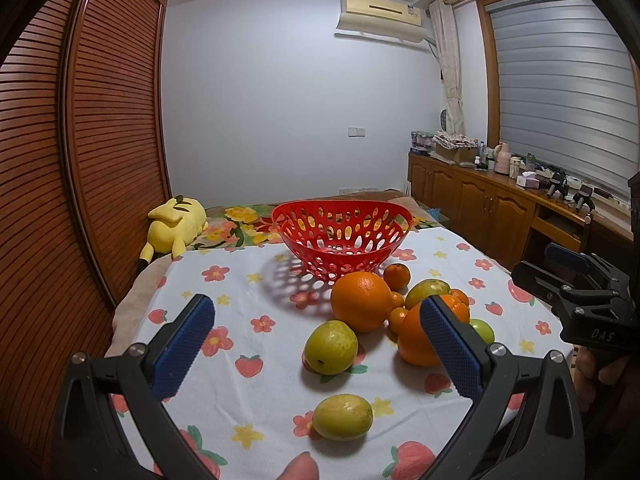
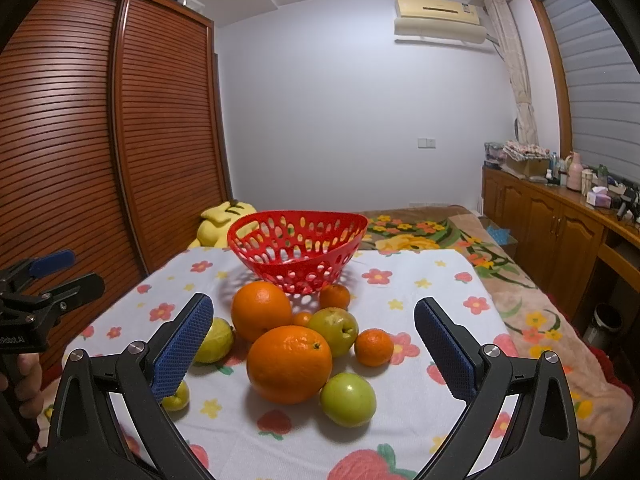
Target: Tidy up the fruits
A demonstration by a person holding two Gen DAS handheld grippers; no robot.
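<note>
**Fruit loose on the cloth, basket empty, both tongs open**

Left tongs (image 1: 316, 344) spread wide, holding nothing. Right tongs (image 2: 314, 344) same, wide and empty. Red basket (image 2: 298, 250) sits at the far side of the flowered cloth (image 2: 420, 272); nothing inside as far as the holes show. All fruit lies in a cluster just in front of it: far big orange (image 2: 261, 310) close to the basket foot, near big orange (image 2: 289, 364) in front, small mandarin (image 2: 373, 347) to its right, green fruit (image 2: 348, 399) touching the near orange low right, another green one (image 2: 334, 330) behind. Left view shows two yellow-green fruits apart from the pile, one (image 1: 330, 346) beside it and one (image 1: 342, 416) nearest the camera. Surface under the cloth is probably a counter beside the bed; edge is hard to read.

Step in hand looks like the first pick. Best start with an outlier: left tongs over the nearest yellow-green fruit, pads on opposite sides at its widest part, close gently since round skin slips. Lift straight up before heading for the basket so the pile isn't nudged and rolling.
</note>
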